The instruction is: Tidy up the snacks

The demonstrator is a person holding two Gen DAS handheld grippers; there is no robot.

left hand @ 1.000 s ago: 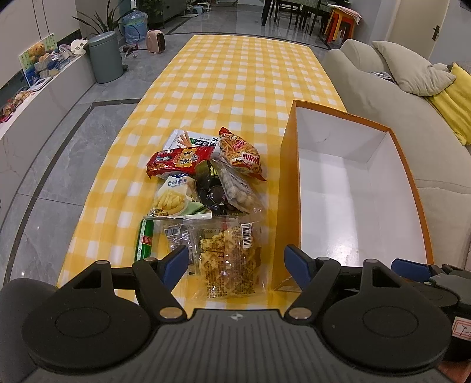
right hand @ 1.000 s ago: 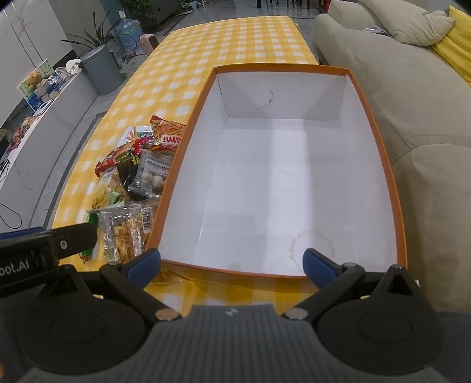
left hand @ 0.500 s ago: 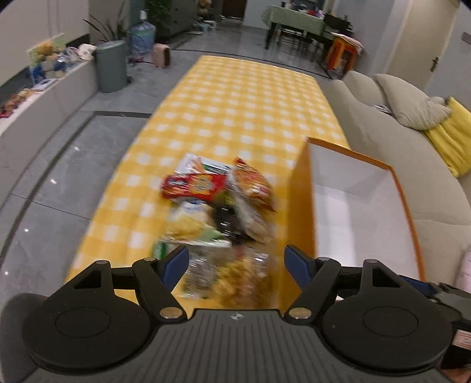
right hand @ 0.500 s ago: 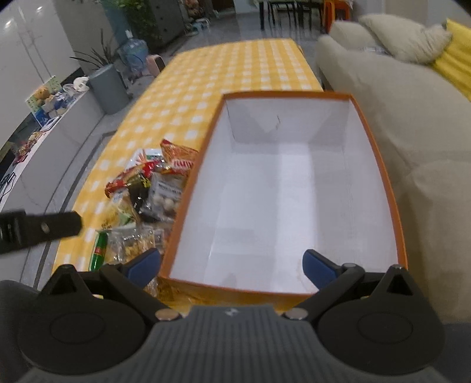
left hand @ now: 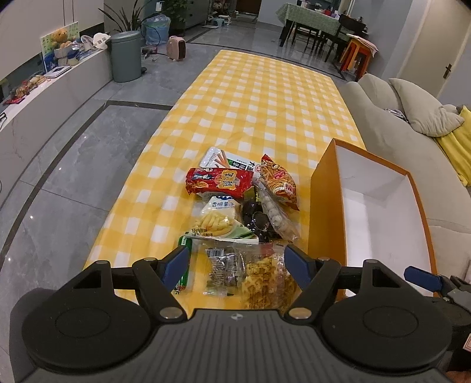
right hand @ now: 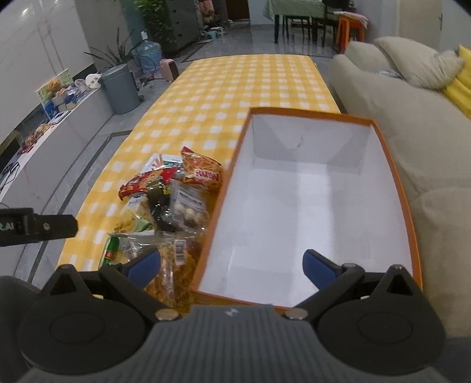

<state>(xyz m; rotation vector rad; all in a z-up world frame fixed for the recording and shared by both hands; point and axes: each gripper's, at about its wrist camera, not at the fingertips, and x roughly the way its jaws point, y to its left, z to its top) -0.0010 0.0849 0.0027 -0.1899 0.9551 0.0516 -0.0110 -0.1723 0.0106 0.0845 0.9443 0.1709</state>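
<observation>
A pile of snack packets lies on the yellow checked tablecloth (left hand: pixel 259 97): a red cracker pack (left hand: pixel 219 182), an orange chip bag (left hand: pixel 278 182), a pale fries bag (left hand: pixel 217 224), a clear bag of round sweets (left hand: pixel 275 215) and clear waffle packs (left hand: pixel 265 280). Right of the pile stands an orange box (right hand: pixel 309 206), white inside and with nothing in it. My left gripper (left hand: pixel 237 265) hangs open above the near packs, holding nothing. My right gripper (right hand: pixel 232 266) is open over the box's near left corner, empty too.
A beige sofa (right hand: pixel 412 123) with cushions runs along the table's right side. On the left are grey floor, a low white counter (left hand: pixel 44 97) and a grey bin (left hand: pixel 126 56). The far half of the tablecloth is bare. A dining table with chairs (left hand: pixel 318 20) stands beyond.
Both grippers have pulled back and tilted up, so more of the room shows and the snacks and box sit lower and smaller in view. The right gripper shifted left toward the pile. Jaws unchanged.
</observation>
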